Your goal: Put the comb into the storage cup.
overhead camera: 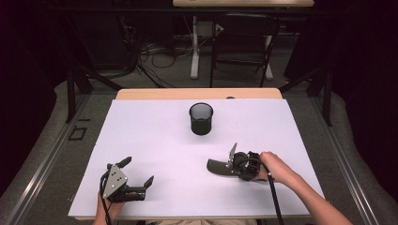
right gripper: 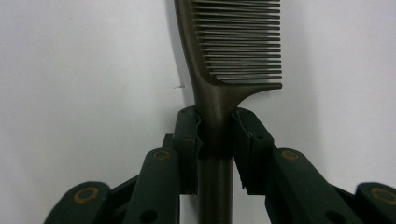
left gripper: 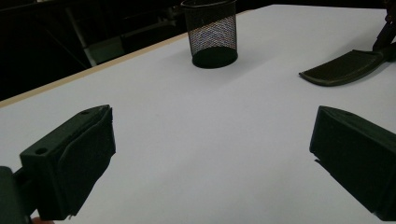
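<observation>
A dark comb (overhead camera: pixel 217 166) lies flat on the white table sheet (overhead camera: pixel 150 131), right of centre near the front. My right gripper (overhead camera: pixel 233 166) is shut on its handle. In the right gripper view the two pads press both sides of the handle just below the teeth, with the comb (right gripper: pixel 233 42) reaching away from the right gripper (right gripper: pixel 217 119). A black mesh cup (overhead camera: pixel 201 118) stands upright at mid-table, farther back. My left gripper (overhead camera: pixel 138 171) rests at the front left, open with nothing between its fingers. From the left gripper (left gripper: pixel 212 154) I see the cup (left gripper: pixel 211 32) and the comb (left gripper: pixel 343 69) ahead.
The white sheet covers a wooden tabletop whose far edge (overhead camera: pixel 197 93) shows behind the cup. Beyond the table stand a dark chair (overhead camera: pixel 244 42) and a desk leg (overhead camera: pixel 195 51) among floor cables. Bare sheet lies between the two grippers and around the cup.
</observation>
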A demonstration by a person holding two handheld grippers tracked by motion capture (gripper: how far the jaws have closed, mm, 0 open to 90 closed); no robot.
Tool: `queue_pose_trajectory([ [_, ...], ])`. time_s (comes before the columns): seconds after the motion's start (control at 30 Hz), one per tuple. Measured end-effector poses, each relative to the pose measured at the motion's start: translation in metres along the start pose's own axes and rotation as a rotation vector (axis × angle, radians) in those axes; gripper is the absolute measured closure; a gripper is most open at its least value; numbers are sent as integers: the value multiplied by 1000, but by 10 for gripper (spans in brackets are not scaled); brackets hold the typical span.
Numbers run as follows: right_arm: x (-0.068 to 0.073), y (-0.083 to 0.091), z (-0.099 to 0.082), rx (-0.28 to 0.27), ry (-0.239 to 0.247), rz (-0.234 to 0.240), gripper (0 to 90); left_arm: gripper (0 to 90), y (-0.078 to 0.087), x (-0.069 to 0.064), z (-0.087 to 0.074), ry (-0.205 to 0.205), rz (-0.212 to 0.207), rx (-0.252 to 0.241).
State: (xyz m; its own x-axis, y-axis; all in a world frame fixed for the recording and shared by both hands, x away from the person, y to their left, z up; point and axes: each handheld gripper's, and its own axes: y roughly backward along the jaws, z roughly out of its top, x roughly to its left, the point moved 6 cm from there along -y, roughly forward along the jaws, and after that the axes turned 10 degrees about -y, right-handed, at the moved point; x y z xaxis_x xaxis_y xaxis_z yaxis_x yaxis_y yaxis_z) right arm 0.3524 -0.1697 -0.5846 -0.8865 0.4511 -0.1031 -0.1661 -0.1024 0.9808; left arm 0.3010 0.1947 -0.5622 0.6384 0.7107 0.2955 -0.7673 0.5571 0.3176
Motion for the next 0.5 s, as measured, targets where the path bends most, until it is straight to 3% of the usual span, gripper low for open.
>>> queue_pose_trajectory([
  [0.5, -3, 22, -1, -140, -59, 11, 725, 2, -1, 0, 0, 3, 2, 2],
])
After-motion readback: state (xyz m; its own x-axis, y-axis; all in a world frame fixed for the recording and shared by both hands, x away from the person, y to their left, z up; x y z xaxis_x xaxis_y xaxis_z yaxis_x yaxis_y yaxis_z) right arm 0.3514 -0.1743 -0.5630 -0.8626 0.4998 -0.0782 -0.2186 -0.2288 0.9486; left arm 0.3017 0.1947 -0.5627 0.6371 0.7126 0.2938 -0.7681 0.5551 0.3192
